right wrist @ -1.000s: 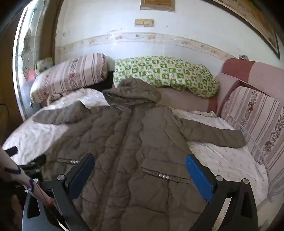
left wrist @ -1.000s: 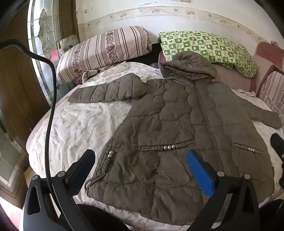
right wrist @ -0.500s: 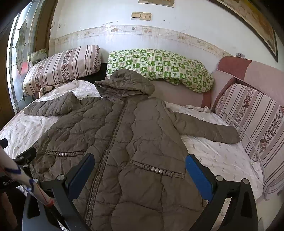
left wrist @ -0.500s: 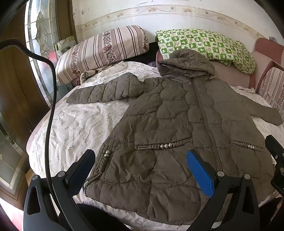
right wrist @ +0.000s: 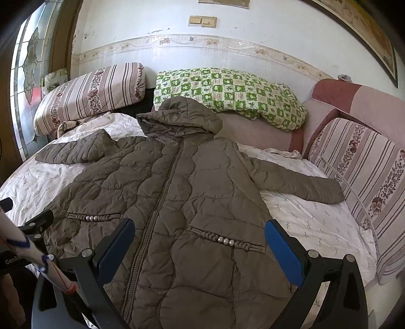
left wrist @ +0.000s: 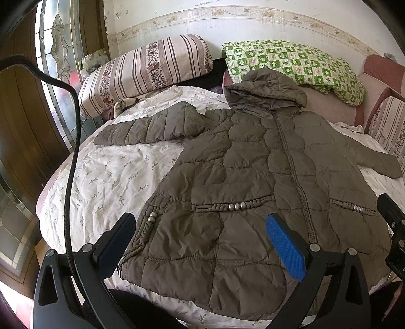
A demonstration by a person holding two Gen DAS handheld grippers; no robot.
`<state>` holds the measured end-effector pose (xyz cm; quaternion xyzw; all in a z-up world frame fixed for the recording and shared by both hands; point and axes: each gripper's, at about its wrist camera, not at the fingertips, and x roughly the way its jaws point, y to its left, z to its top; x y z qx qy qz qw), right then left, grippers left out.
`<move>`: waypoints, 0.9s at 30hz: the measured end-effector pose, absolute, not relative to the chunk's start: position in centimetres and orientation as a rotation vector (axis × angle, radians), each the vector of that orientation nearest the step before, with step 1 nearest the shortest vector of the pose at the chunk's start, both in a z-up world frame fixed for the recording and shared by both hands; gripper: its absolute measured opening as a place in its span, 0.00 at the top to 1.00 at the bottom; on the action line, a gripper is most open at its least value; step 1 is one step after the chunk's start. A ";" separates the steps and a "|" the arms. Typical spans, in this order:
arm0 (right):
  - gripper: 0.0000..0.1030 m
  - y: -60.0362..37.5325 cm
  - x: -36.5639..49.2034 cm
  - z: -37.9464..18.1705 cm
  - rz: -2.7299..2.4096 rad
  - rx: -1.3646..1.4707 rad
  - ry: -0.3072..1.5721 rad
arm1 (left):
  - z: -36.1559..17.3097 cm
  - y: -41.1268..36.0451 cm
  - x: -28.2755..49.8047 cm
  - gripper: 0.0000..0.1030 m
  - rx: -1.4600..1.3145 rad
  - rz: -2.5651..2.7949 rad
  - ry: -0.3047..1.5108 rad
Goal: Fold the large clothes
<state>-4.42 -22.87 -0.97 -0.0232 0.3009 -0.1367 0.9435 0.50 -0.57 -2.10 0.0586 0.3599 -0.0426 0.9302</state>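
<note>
The olive-brown quilted hooded coat [left wrist: 253, 182] lies flat and face up on the bed with the white leaf-print sheet [left wrist: 106, 177], zip closed, both sleeves spread outward. Its long axis runs from the hem, nearest the cameras, to the hood, which points at the green-and-white checked pillow [left wrist: 291, 63] by the wall.

The left gripper [left wrist: 205, 249] hovers above the hem with its fingers spread wide, holding nothing. The right gripper [right wrist: 200, 249] is likewise spread wide and empty over the lower front.

Only the left wrist view shows the black cable [left wrist: 73, 151] arching at the left. Only the right wrist view shows the beige wall switch plate [right wrist: 202, 21] and the full striped floral cushion [right wrist: 367, 172] beside the coat's far sleeve. Both views show the striped floral bolster pillow [right wrist: 88, 96].
</note>
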 end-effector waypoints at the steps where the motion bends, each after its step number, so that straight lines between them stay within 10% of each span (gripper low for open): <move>1: 0.00 -22.9 -4.5 -1.0 -0.279 -0.047 0.614 | -2.2 -0.6 0.5 0.01 0.119 -0.087 0.739; 27: 0.00 -25.9 -2.2 -2.4 -0.264 0.025 0.661 | -3.2 2.1 5.4 0.01 0.059 -0.014 0.771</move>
